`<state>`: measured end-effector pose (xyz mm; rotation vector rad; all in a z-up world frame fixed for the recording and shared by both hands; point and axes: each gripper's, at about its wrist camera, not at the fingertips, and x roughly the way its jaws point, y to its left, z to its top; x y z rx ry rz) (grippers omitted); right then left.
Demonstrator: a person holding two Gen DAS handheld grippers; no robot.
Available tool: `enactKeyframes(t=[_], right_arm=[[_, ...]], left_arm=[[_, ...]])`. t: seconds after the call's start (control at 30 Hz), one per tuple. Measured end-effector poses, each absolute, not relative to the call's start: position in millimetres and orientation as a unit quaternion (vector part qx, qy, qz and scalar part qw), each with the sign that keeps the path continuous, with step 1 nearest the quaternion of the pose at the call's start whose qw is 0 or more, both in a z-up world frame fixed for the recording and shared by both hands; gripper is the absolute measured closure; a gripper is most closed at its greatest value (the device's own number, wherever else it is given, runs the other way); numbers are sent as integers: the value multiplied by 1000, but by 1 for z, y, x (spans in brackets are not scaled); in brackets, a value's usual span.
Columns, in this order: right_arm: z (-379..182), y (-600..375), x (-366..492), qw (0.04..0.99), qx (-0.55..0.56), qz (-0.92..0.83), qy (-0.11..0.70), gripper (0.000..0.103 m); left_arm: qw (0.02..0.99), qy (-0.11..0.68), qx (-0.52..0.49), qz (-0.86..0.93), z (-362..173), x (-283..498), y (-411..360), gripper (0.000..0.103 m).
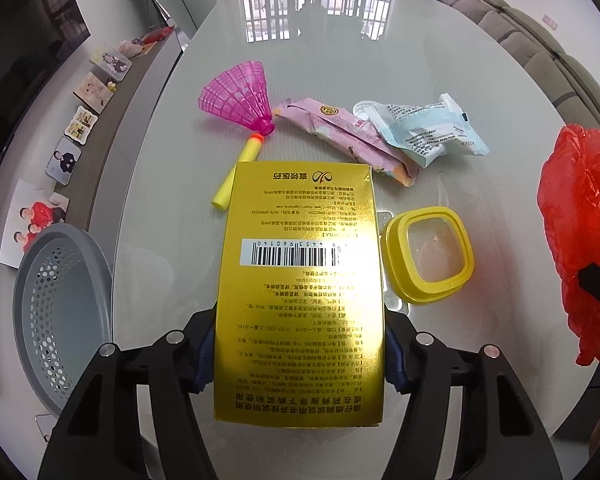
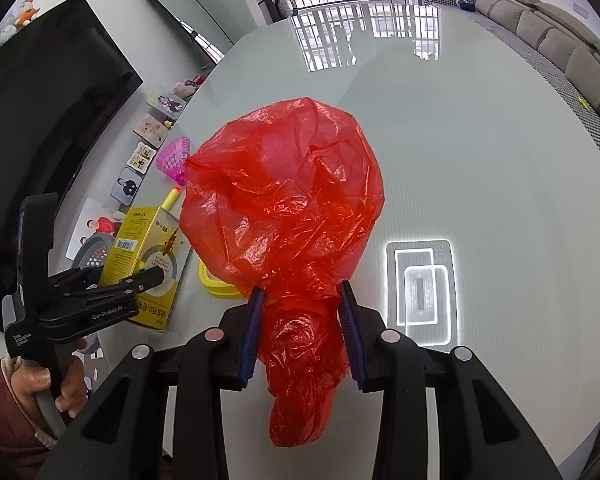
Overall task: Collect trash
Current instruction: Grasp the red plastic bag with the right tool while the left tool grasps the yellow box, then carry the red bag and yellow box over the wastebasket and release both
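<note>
**Gold box clamped, red bag gathered**

Gold-coloured glossy cardboard box (image 1: 300,280) fills the lower centre of the left wrist view, printed with small text and a white barcode. The left gripper (image 1: 300,354) has it between its jaws, blue pads pressing the two long sides near the box's close end. No earlier view is given, so only the grip itself can be told. The box looks light, stiff and likely hollow, with a slick finish; holding the narrow sides firmly but not crushingly seems the sound choice.

Just right of the box lies a yellow square plastic lid with a clear centre (image 1: 429,255). At lower left, off the table edge, stands a grey perforated plastic basket (image 1: 62,312).

Farther up the pale glass tabletop (image 1: 380,60) lie a yellow foam dart with an orange tip (image 1: 236,172), a pink plastic shuttlecock (image 1: 236,94), a pink crinkled snack wrapper (image 1: 352,140) and a pale blue and white plastic packet (image 1: 428,128), close together in the middle of the frame.

In the right wrist view, the right gripper (image 2: 302,332) is clamped narrow on the bunched neck of a red thin plastic bag (image 2: 288,200). The bag billows above the jaws at centre frame: soft, flimsy, easily torn, best held by the gathered neck. A hand (image 2: 40,392) at lower left holds the other gripper's handle.
</note>
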<state>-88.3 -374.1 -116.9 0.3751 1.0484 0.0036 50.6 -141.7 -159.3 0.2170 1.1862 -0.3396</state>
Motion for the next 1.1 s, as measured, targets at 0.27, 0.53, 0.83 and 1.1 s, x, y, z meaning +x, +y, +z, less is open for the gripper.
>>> enactKeyframes(t=[0.27,0.53,0.83,1.1], right_arm=[[-99,-369,-93,855,164,23,492,68],[-84,-328,-88,860,114,102,486,68],[-69,-248,-64,851,77,191,483,68],[-63,-144,-23,841,57,233,484,68]], left_arm=[[830,536,79,-136,-120,40,-116,41],[859,502,55,-85,-85,16,-70,41],[873,487,20,-22,-61,-6,9,41],[871,492,7,10,-60,8,101,41]])
